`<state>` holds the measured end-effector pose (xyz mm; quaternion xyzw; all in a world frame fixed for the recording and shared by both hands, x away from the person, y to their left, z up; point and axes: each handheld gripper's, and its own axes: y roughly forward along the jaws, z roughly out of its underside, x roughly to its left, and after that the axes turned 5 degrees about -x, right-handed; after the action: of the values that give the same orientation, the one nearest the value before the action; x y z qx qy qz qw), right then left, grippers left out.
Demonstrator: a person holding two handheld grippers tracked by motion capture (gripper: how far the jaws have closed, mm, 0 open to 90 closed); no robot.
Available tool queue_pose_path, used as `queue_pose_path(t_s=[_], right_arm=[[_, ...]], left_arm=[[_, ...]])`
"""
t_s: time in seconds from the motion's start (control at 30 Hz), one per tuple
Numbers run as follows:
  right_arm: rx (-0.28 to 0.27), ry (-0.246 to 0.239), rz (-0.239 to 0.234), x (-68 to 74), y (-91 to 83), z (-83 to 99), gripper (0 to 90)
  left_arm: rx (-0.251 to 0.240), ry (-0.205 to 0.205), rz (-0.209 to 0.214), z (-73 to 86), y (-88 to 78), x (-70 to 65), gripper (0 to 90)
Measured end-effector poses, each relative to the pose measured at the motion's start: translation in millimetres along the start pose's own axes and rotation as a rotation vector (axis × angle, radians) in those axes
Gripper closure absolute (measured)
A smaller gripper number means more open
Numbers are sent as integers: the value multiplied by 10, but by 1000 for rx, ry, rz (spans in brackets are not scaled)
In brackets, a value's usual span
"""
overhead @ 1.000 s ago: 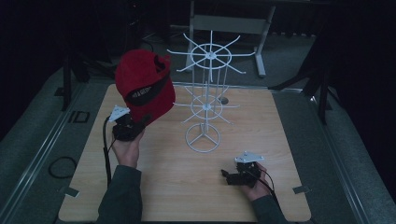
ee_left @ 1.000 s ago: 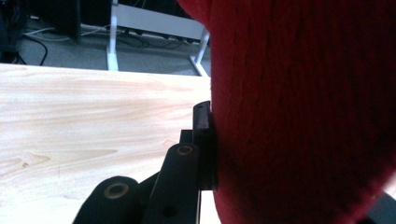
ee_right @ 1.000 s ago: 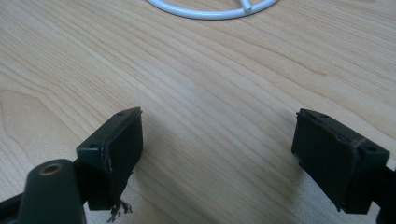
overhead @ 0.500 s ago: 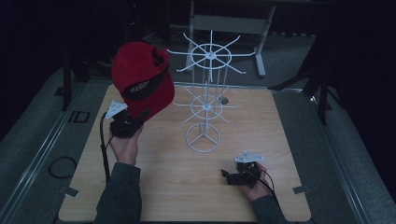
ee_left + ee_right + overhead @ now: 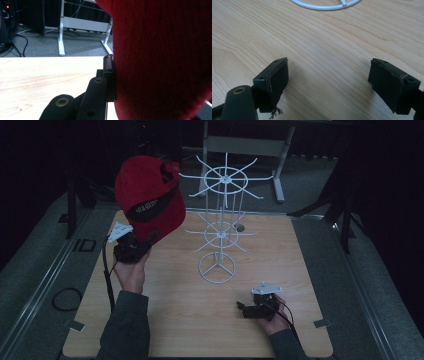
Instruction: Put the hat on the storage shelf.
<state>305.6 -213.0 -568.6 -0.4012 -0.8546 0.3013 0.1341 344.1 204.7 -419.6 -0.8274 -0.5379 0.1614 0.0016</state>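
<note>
A red cap (image 5: 149,195) with a black band hangs in the air over the table's left side, held up by my left gripper (image 5: 141,240), which is shut on its lower edge. In the left gripper view the red cap (image 5: 162,62) covers the right half, with one black jaw pressed against the fabric and the other hidden behind it. A white wire display rack (image 5: 222,220) with spoked tiers stands mid-table, just right of the cap. My right gripper (image 5: 244,309) rests low at the front right, open, with bare wood between its jaws (image 5: 329,80).
The wooden table (image 5: 305,270) sits on grey carpet. The rack's ring base (image 5: 324,6) lies just beyond my right gripper. A white-legged desk (image 5: 240,145) stands behind the table. A coiled cable (image 5: 65,297) lies on the floor at left.
My left hand has lifted the red cap a little higher and slightly back. The right hand and its gripper have stayed put.
</note>
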Motion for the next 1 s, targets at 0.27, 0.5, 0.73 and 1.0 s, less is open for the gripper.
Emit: queue_pose_path(t_s=[0.27, 0.5, 0.73, 1.0], right_arm=[[0, 0, 0, 0, 0, 0, 163], [0, 1, 0, 1, 0, 0, 163], [0, 1, 0, 1, 0, 0, 163], [1, 1, 0, 0, -1, -1, 163]], left_arm=[[-14, 11, 3, -75, -32, -42, 852], [-34, 21, 13, -154, -88, -88, 852], [-43, 36, 24, -224, -142, -146, 852], [-58, 54, 34, -291, -189, -226, 852]])
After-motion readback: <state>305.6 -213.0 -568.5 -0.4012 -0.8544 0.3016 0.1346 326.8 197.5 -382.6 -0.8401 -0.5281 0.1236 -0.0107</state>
